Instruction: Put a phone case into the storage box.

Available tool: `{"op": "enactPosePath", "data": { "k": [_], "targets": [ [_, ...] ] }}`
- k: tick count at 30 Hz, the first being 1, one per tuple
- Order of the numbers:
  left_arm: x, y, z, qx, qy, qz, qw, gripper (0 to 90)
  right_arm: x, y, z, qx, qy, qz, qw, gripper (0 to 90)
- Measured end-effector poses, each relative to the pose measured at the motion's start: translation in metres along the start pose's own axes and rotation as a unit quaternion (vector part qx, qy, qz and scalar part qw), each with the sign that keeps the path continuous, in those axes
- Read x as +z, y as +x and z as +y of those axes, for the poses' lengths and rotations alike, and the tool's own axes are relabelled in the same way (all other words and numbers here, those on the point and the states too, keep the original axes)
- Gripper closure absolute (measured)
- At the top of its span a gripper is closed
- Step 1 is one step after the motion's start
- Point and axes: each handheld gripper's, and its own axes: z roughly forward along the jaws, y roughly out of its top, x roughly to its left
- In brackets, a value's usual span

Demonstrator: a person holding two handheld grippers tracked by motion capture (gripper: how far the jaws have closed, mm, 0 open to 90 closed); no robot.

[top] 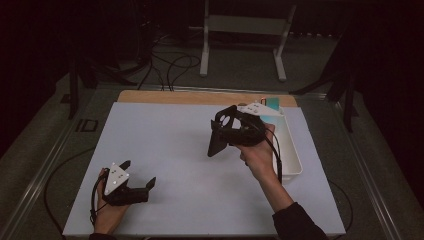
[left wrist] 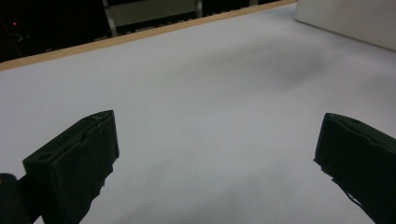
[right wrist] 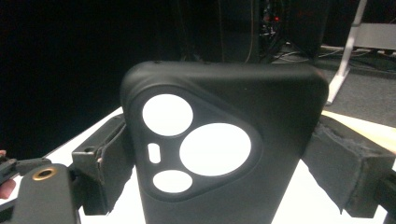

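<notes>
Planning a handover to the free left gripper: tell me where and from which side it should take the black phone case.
Grip the phone case by its plain lower end, hanging below the right gripper, which already clamps its long edges near the camera cutouts. Bring the open left gripper in from the person's left, jaws across the two long edges: the case is thin, so those edges probably hold best.

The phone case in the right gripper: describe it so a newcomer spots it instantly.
Over the white table, left of the white bin, the right gripper clamps a black phone case by its side edges. Its triangular camera panel has three round cut-outs and a small slot.
</notes>
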Motion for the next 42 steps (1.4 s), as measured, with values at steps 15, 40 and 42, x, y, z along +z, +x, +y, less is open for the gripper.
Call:
{"op": "enactPosePath", "data": {
  "k": [15,40,42],
  "targets": [
    [0.001,-0.001,0.0,0.001,0.003,-0.001,1.0,0.0,0.001,-0.013,0.008,-0.001,-0.001,-0.016,0.9999,14.1],
    [0.002,-0.002,-0.001,0.001,0.006,-0.002,1.0,0.0,0.002,-0.037,0.022,0.006,-0.007,-0.045,0.999,14.1],
    [0.002,-0.002,-0.001,0.0,0.006,-0.002,1.0,0.0,0.002,-0.039,0.022,0.005,-0.007,-0.048,0.9988,14.1]
  ]
}}
